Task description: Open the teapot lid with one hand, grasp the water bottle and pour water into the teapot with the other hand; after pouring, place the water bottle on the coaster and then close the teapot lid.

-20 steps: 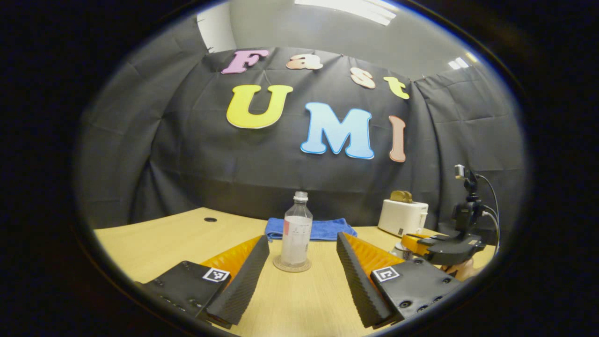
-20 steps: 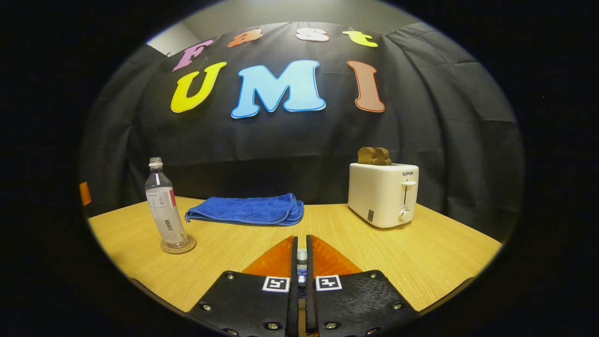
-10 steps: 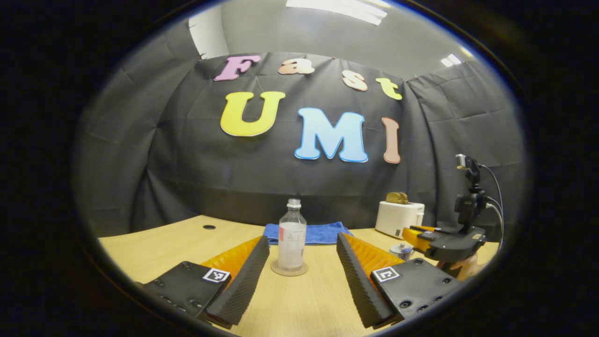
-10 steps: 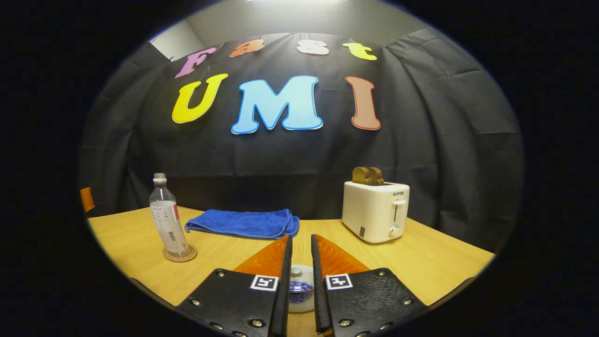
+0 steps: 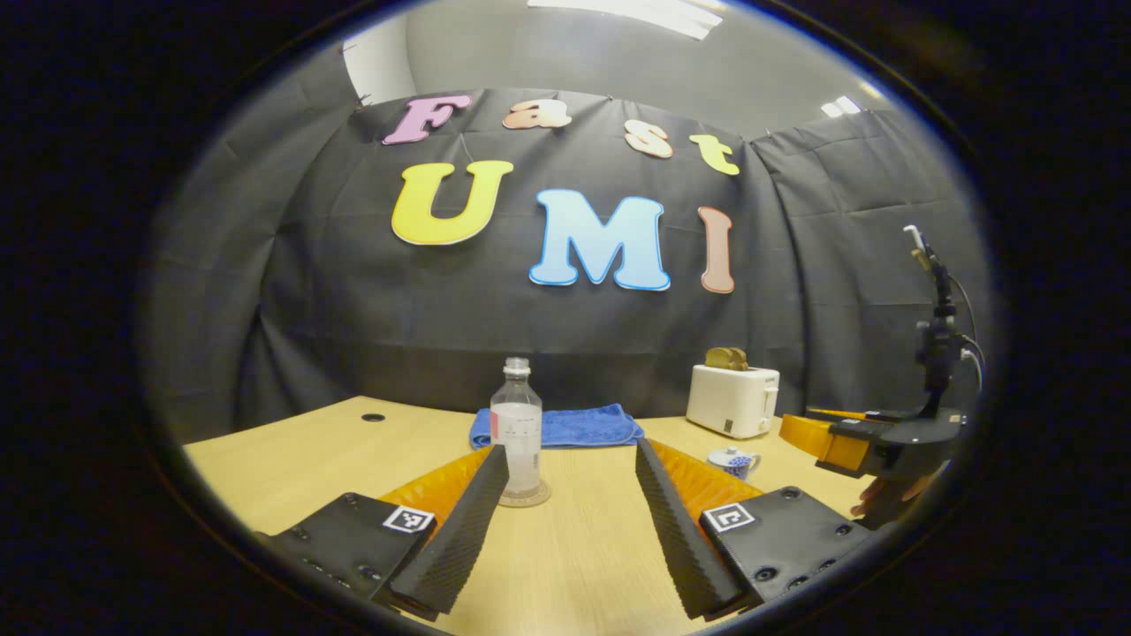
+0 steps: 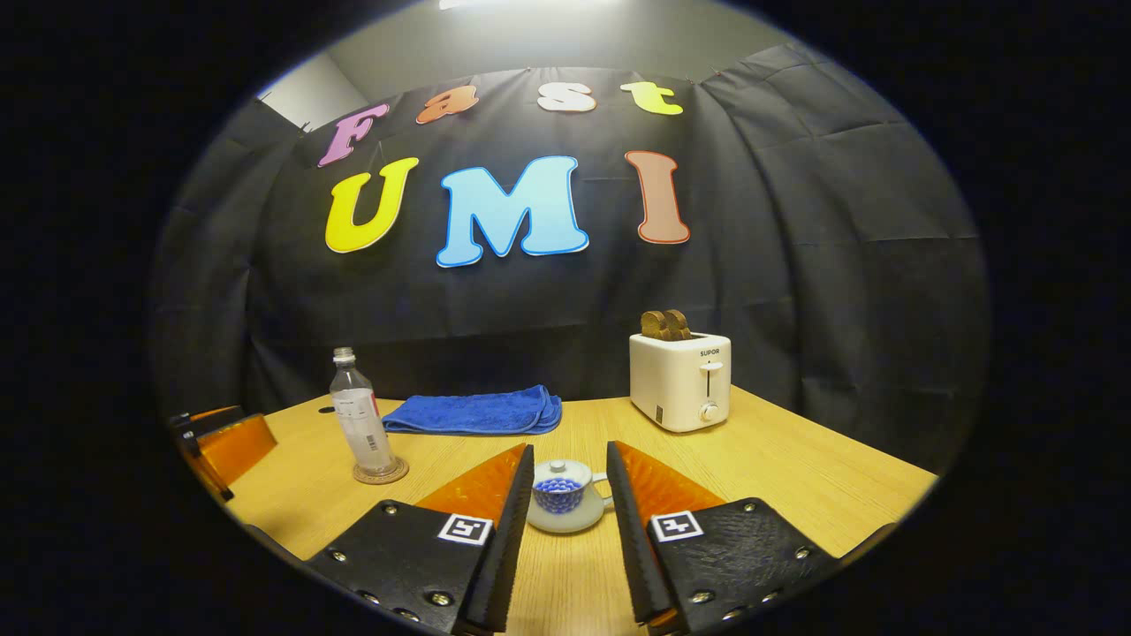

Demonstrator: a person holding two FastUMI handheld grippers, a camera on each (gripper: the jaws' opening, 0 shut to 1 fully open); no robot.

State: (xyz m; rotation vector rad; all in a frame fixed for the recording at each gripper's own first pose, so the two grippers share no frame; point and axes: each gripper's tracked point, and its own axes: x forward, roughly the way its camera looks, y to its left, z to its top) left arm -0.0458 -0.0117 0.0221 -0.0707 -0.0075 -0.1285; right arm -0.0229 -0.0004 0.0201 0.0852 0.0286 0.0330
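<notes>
Honestly, your main risk now is a stray elbow or finger on the way out: the water bottle (image 5: pixel 517 424) stands upright on its coaster (image 5: pixel 524 497) just past your wide-open left gripper (image 5: pixel 570 503), so a careless swing would tip it. Your right gripper (image 6: pixel 570 512), pinched on the lid a second ago, now gapes wide and empty. It's backed off from the teapot (image 6: pixel 562 505), lid on, sitting on the table (image 6: pixel 795 477).
</notes>
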